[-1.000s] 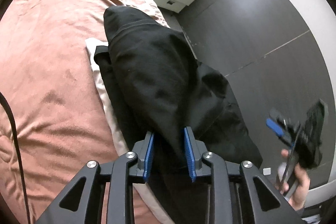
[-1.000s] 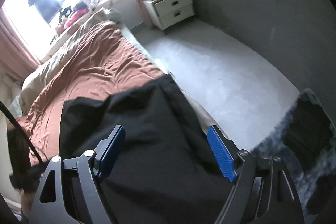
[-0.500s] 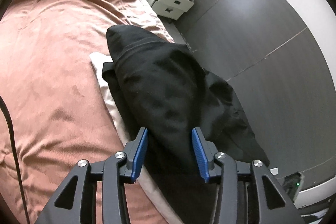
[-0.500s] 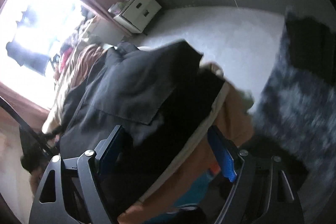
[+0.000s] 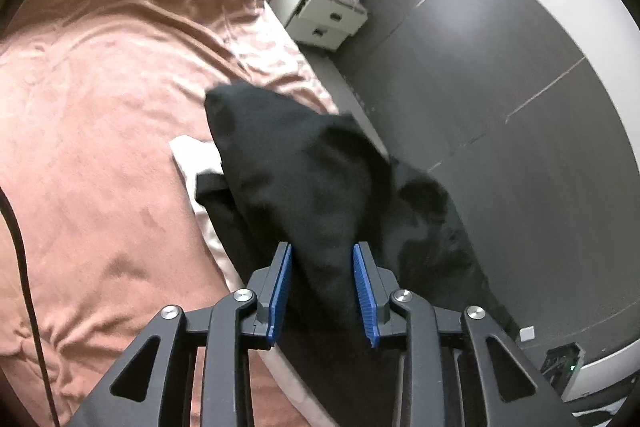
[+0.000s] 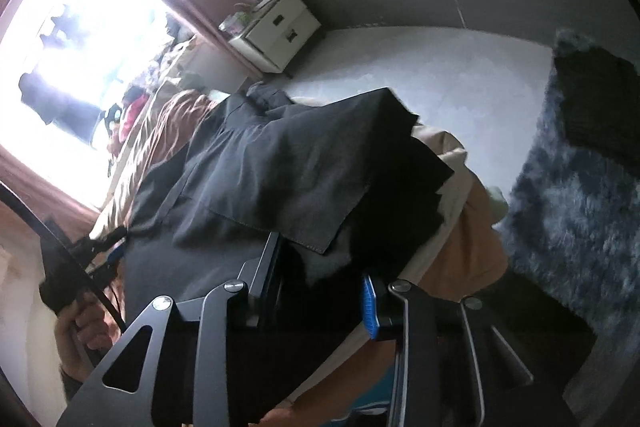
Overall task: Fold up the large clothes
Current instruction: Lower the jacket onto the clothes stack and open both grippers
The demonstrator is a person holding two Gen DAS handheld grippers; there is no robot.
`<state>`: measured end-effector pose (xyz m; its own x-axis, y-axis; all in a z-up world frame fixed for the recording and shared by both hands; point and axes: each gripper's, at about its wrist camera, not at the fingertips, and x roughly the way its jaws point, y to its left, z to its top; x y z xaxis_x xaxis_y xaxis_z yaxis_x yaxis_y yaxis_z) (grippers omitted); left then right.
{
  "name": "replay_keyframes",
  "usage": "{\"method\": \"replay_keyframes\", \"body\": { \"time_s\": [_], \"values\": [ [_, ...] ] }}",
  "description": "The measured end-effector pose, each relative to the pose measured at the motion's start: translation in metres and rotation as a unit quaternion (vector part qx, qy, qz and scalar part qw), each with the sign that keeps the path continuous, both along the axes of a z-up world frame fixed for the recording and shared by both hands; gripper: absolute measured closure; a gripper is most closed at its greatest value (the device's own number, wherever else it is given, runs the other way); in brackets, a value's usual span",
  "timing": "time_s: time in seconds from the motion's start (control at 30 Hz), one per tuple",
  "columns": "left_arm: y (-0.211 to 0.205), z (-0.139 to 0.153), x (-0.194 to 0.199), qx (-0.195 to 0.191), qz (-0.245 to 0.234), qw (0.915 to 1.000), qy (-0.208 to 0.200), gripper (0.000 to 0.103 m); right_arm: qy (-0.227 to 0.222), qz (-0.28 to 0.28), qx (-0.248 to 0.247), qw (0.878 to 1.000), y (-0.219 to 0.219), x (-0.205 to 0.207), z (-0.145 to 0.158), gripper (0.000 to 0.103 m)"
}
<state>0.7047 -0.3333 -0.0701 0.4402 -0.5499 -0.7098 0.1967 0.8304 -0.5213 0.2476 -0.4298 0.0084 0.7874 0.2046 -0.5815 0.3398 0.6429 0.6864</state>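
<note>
A large black garment (image 5: 304, 179) lies bunched along the bed's right edge, partly hanging toward the floor. My left gripper (image 5: 322, 287) is shut on a thick fold of it, blue pads pressing both sides. In the right wrist view the same black garment (image 6: 280, 163) shows a seamed flap and drapes over the bed corner. My right gripper (image 6: 320, 283) has closed in on a fold of that cloth; its left pad is hidden by fabric, so the grip looks firm but is partly unseen.
The bed has a rust-brown duvet (image 5: 100, 127) and a cream sheet edge (image 5: 188, 155). A white nightstand (image 5: 324, 15) stands by the dark wall. Grey floor (image 6: 420, 67) and a shaggy grey rug (image 6: 568, 203) lie beside the bed. A bright window (image 6: 88, 39) is behind.
My right gripper swung down and tilted, then narrowed from wide open onto the black cloth. My left gripper kept its hold and lifted back slightly.
</note>
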Motion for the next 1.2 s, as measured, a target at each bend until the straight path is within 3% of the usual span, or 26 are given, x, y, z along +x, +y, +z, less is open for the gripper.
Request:
{"method": "replay_keyframes", "body": {
  "time_s": [0.13, 0.2, 0.4, 0.43, 0.47, 0.53, 0.6, 0.83, 0.93, 1.07, 1.2],
  "values": [
    [0.013, 0.018, -0.016, 0.005, -0.003, 0.9992, -0.039, 0.063, 0.009, -0.085, -0.020, 0.996, -0.017, -0.017, -0.004, 0.068],
    [0.019, 0.018, -0.024, 0.010, -0.006, 0.9992, -0.038, 0.063, 0.008, -0.085, -0.003, 0.996, -0.021, -0.024, -0.007, 0.068],
    [0.038, 0.021, -0.047, 0.020, -0.008, 0.9992, -0.034, 0.063, 0.010, -0.056, -0.024, 0.998, -0.003, -0.042, 0.009, 0.067],
    [0.042, 0.023, -0.054, 0.021, -0.009, 0.9991, -0.035, 0.063, 0.008, -0.052, -0.032, 0.998, 0.001, -0.048, 0.014, 0.062],
    [0.045, 0.025, -0.059, 0.021, -0.010, 0.9991, -0.036, 0.063, 0.005, -0.050, -0.040, 0.998, 0.005, -0.055, 0.019, 0.050],
    [0.050, 0.030, -0.074, 0.026, -0.019, 0.9988, -0.037, 0.063, -0.006, -0.049, -0.052, 0.997, 0.015, -0.069, 0.030, 0.038],
    [0.055, 0.036, -0.088, 0.028, -0.027, 0.9985, -0.039, 0.063, -0.015, -0.044, -0.061, 0.997, 0.026, -0.079, 0.029, 0.038],
    [0.080, 0.067, -0.137, 0.047, -0.040, 0.9955, -0.071, 0.036, -0.025, -0.032, -0.106, 0.993, 0.064, -0.113, 0.048, 0.035],
    [0.096, 0.078, -0.156, 0.048, -0.039, 0.9943, -0.086, 0.021, -0.033, -0.031, -0.125, 0.991, 0.083, -0.128, 0.057, 0.023],
    [0.115, 0.092, -0.180, 0.058, -0.032, 0.9912, -0.115, 0.004, -0.034, -0.035, -0.153, 0.987, 0.105, -0.147, 0.067, 0.016],
    [0.137, 0.103, -0.202, 0.056, -0.027, 0.9893, -0.131, 0.001, -0.042, -0.040, -0.172, 0.983, 0.131, -0.165, 0.076, 0.000]
  ]
}}
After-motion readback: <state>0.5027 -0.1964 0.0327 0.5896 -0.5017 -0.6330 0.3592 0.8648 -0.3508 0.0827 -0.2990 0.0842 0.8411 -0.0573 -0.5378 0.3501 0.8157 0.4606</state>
